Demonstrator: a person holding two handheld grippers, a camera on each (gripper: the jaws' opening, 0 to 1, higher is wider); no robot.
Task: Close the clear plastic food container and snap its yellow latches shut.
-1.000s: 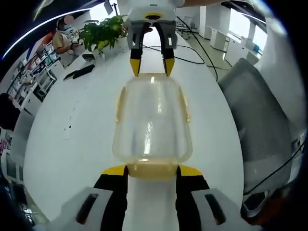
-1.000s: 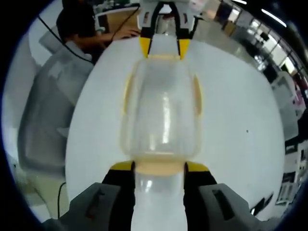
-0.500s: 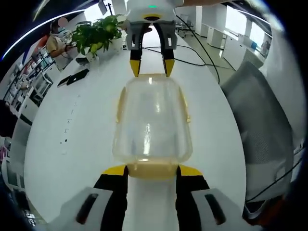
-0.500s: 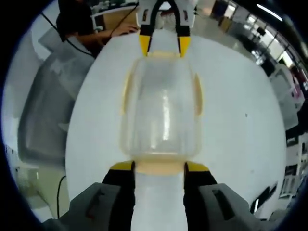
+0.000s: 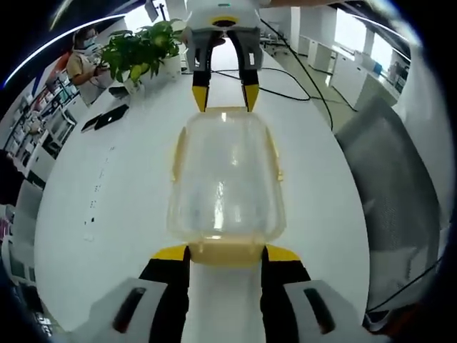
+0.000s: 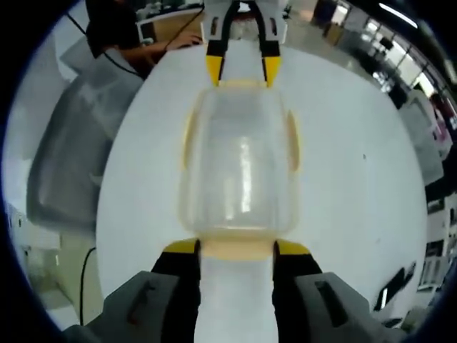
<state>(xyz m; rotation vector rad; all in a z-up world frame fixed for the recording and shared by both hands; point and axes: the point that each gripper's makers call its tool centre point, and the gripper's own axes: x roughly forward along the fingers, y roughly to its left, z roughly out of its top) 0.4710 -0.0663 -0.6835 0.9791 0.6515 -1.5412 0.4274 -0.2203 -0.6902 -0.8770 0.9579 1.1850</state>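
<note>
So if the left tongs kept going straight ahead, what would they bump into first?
The clear container. Its near yellow end latch already sits between the tips of the left tongs, seemingly touching or nearly so. Beyond the box, the right tongs wait at its far end.

The left gripper (image 5: 225, 251) rises from the bottom of its own view, its yellow-tipped black jaws set apart and level with each other. The right gripper (image 6: 236, 246) stands the same way in its view, jaws parted. Each faces the other head-on, the opposite gripper's jaws pointing back from straight ahead.
</note>
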